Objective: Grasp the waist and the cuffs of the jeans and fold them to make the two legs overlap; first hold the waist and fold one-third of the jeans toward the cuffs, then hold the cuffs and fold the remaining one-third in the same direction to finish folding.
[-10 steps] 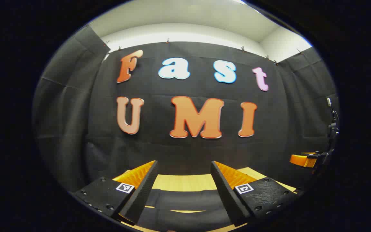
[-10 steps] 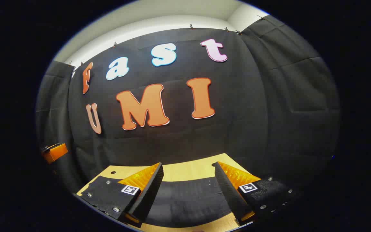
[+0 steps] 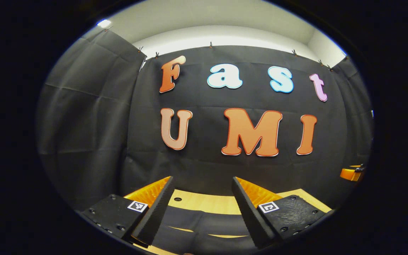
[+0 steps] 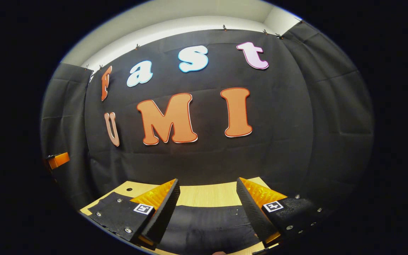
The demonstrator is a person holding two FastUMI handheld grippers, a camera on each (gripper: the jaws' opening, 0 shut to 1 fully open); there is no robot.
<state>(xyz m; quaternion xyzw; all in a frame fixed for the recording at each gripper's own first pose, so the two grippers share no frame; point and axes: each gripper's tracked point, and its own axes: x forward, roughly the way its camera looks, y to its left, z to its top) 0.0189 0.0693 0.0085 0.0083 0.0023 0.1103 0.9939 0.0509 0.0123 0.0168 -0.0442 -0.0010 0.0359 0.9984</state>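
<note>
Dark jeans (image 3: pixel 204 226) lie flat on the light wooden table (image 3: pixel 207 202), seen between and below my left gripper's fingers; a strip of table shows between two bands of the cloth. My left gripper (image 3: pixel 202 184) hangs open above them, nothing between its fingers. In the right gripper view the jeans (image 4: pixel 207 223) spread as one broad dark panel under my right gripper (image 4: pixel 207 186), which is open too and holds nothing. The right gripper (image 3: pixel 352 173) shows at the far right of the left gripper view; the left gripper (image 4: pixel 58 160) shows at the far left of the right gripper view.
The table's far edge (image 4: pixel 204 191) meets the black cloth wall (image 4: pixel 204 156) close behind the jeans. Small round holes (image 3: pixel 177 199) sit in the tabletop near its far corners.
Both views have swung outward: the left gripper turned to its left, the right gripper slightly to its right. Each shows the other gripper farther toward the rim. Both stay open.
</note>
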